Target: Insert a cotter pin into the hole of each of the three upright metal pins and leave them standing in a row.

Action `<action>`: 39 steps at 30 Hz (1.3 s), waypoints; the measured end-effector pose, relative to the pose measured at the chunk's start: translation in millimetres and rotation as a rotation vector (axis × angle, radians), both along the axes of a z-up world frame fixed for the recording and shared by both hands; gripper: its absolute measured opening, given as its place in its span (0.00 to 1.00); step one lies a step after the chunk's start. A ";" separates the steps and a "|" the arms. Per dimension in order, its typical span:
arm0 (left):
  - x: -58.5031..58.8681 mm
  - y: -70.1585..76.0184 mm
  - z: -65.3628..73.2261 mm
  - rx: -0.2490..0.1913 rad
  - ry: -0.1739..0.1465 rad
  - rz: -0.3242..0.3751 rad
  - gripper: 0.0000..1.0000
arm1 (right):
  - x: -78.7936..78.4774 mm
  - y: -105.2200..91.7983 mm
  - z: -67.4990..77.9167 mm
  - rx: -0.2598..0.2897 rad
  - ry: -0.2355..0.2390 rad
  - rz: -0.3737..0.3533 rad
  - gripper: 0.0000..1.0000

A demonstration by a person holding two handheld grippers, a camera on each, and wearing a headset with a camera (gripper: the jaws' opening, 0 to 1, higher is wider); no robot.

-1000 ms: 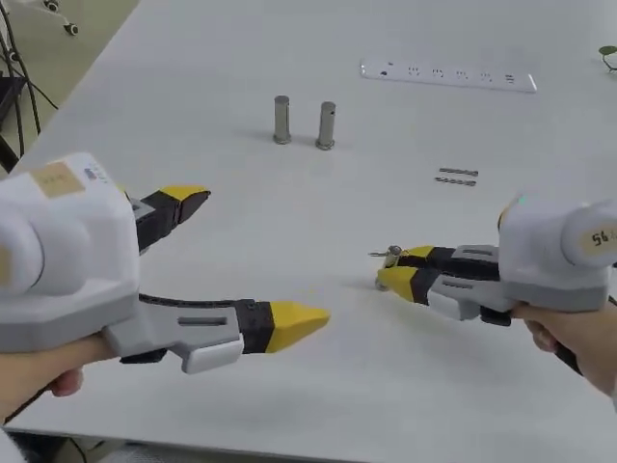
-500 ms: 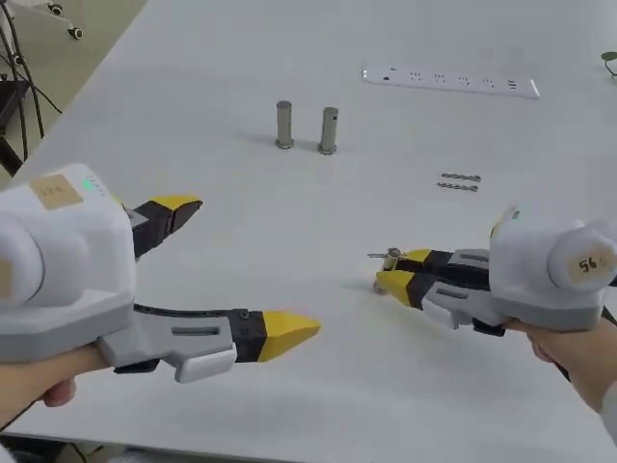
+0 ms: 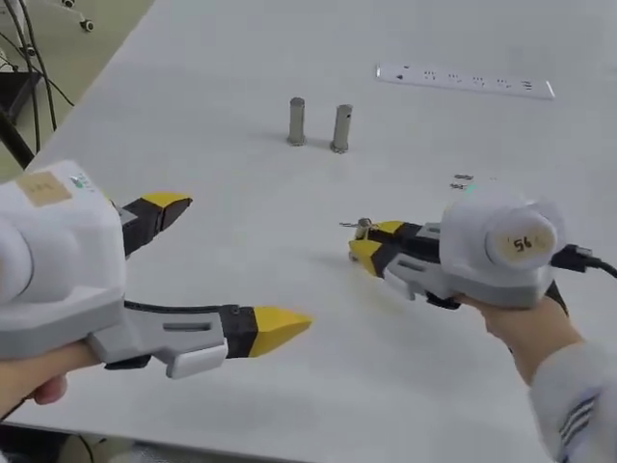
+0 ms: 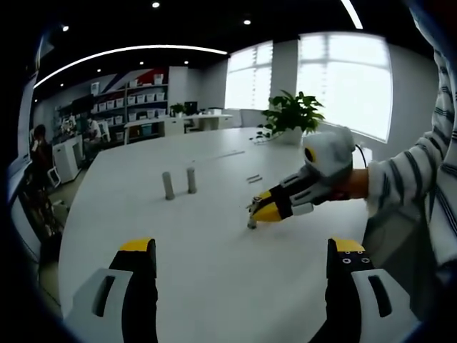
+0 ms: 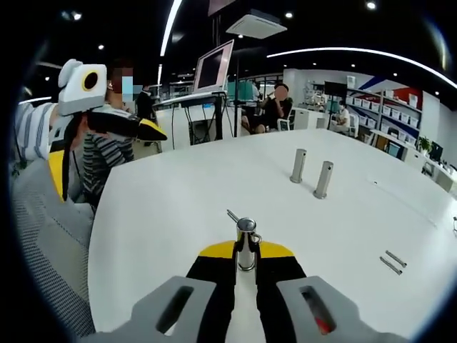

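Observation:
Two bare metal pins (image 3: 297, 121) (image 3: 341, 128) stand upright side by side at the far middle of the white table (image 3: 241, 241); they are also in the right gripper view (image 5: 298, 165) (image 5: 323, 179). My right gripper (image 3: 366, 249) is shut on a third metal pin (image 5: 246, 243), which stands upright between its jaws with a cotter pin (image 5: 232, 214) through its top. From the left gripper view, this pin (image 4: 251, 221) reaches down to the table. Two loose cotter pins (image 5: 389, 261) lie to the right. My left gripper (image 3: 227, 265) hangs wide open at the near left, holding nothing.
A white power strip (image 3: 465, 81) lies along the far right of the table. A potted plant (image 4: 293, 114) stands at the table's far end. People sit at desks beyond the table's left edge (image 5: 107, 193). Bare tabletop lies between the grippers.
My right gripper has moved left with the pin and rolled, so its round label faces the head camera. The left gripper has shifted slightly. The two standing pins stayed put.

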State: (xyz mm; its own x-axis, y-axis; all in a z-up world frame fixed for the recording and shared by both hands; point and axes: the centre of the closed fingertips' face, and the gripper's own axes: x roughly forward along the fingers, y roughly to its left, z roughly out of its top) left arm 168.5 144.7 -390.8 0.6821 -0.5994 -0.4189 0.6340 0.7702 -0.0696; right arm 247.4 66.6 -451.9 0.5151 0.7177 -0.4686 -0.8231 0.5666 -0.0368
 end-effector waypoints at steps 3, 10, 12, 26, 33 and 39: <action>-0.8 2.2 -0.6 -0.001 0.002 0.005 0.99 | 4.5 11.9 1.3 0.005 -0.009 0.005 0.04; -1.8 13.9 -1.0 -0.004 0.004 0.029 0.99 | 8.5 34.5 -2.6 0.004 -0.012 0.025 0.04; -1.7 17.8 -1.6 -0.001 0.005 0.037 0.99 | 10.0 40.8 -3.6 0.006 -0.012 0.027 0.04; -0.6 29.9 -4.3 0.000 0.010 0.065 0.99 | 13.1 76.8 -5.1 0.029 -0.011 0.049 0.04; 2.4 34.9 -7.3 0.004 0.014 0.073 0.99 | 12.0 85.5 -9.7 0.032 -0.002 0.047 0.04; 4.8 38.3 -8.4 0.008 0.015 0.075 0.99 | 14.9 88.5 -13.3 0.025 -0.010 0.025 0.04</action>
